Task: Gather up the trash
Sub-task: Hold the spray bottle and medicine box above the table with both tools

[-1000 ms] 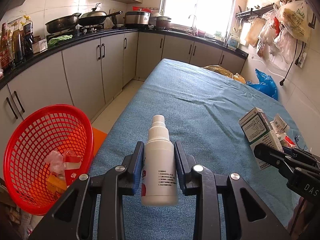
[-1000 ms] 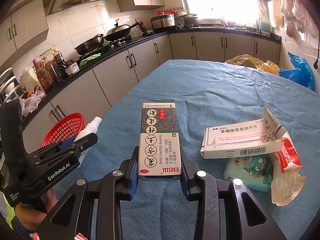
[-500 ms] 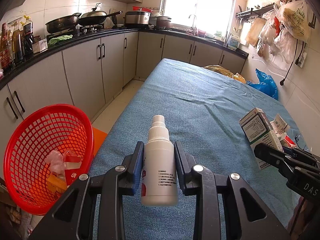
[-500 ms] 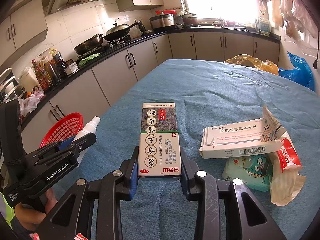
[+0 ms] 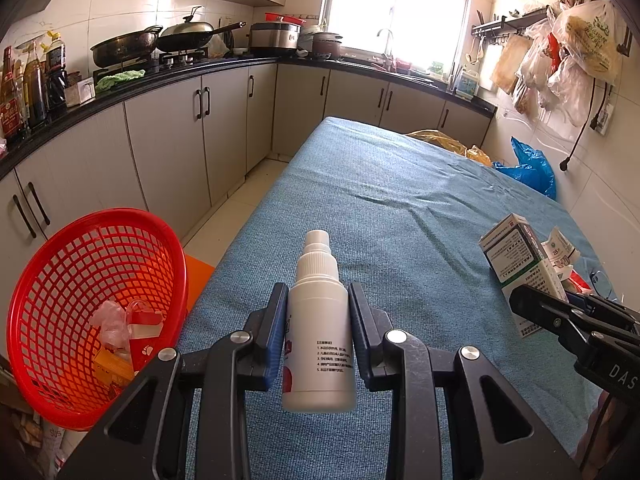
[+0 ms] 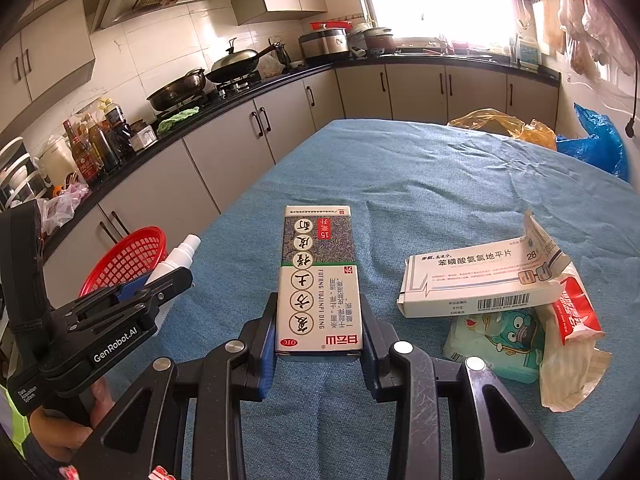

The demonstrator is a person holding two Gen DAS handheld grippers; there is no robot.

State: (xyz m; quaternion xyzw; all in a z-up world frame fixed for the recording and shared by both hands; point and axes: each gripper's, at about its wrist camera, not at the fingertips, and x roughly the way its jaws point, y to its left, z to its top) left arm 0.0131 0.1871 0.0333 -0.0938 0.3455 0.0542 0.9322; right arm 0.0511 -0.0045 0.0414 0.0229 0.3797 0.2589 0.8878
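Trash: white spray bottle (image 5: 320, 320) pinched in left tongs (image 5: 318, 312) above bench (image 5: 400, 208) | medicine box (image 6: 319, 280) pinched in right tongs (image 6: 319, 328) | red basket (image 5: 96, 304) left of bench, wrappers inside | more boxes (image 6: 480, 280) lay on bench

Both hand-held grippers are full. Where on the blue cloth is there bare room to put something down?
The blue cloth is bare ahead of both grippers, back to the yellow bag. The right edge is crowded: white carton, cartoon pack, crumpled wrapper.
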